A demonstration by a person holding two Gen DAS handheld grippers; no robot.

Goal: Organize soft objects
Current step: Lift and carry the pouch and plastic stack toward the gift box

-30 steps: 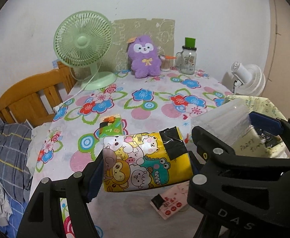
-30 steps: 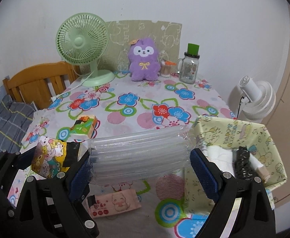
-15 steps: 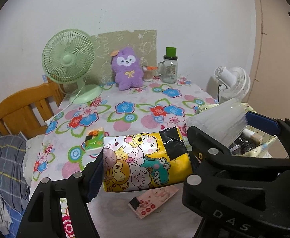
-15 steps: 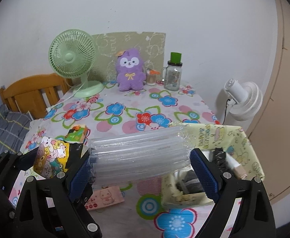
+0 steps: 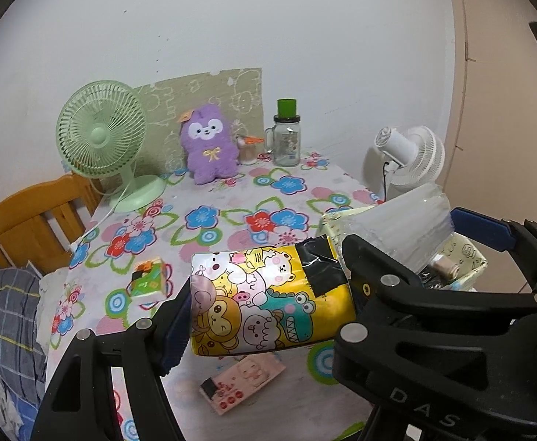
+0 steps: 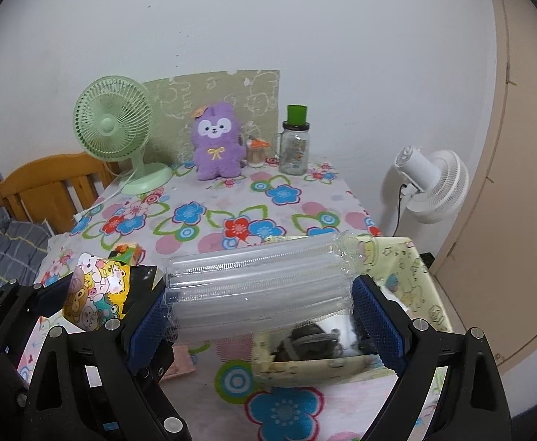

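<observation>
Presently held: one cartoon-printed soft pack (image 5: 268, 301), yellow with animal figures and a black patch at one end, clamped lengthwise between the jaws of the left gripper (image 5: 268, 312) and carried clear above the counter (image 5: 231, 198). Alongside it, one clear air-cushion wrap (image 6: 261, 290), a bundle of transparent tubes, grasped end to end by the jaws of the right gripper (image 6: 261, 316); it hangs over the near edge of a pale yellow fabric basket (image 6: 415, 279) printed with small drawings. Basket contents: dark items and a small bottle, otherwise hard to make out.

On the counter, covered by a flower-print cloth: a green and orange small packet (image 5: 147, 279) to the left of the soft pack, a pink tissue packet (image 5: 242, 382) below it. At the far edge, by the wall: green desk fan (image 5: 101, 136), purple plush toy (image 5: 209, 147), glass jar with green lid (image 5: 287, 136).

Beyond the counter: white fan (image 5: 412, 158) at right, wooden bed frame (image 5: 29, 217) and plaid bedding (image 5: 0, 316) at left.
</observation>
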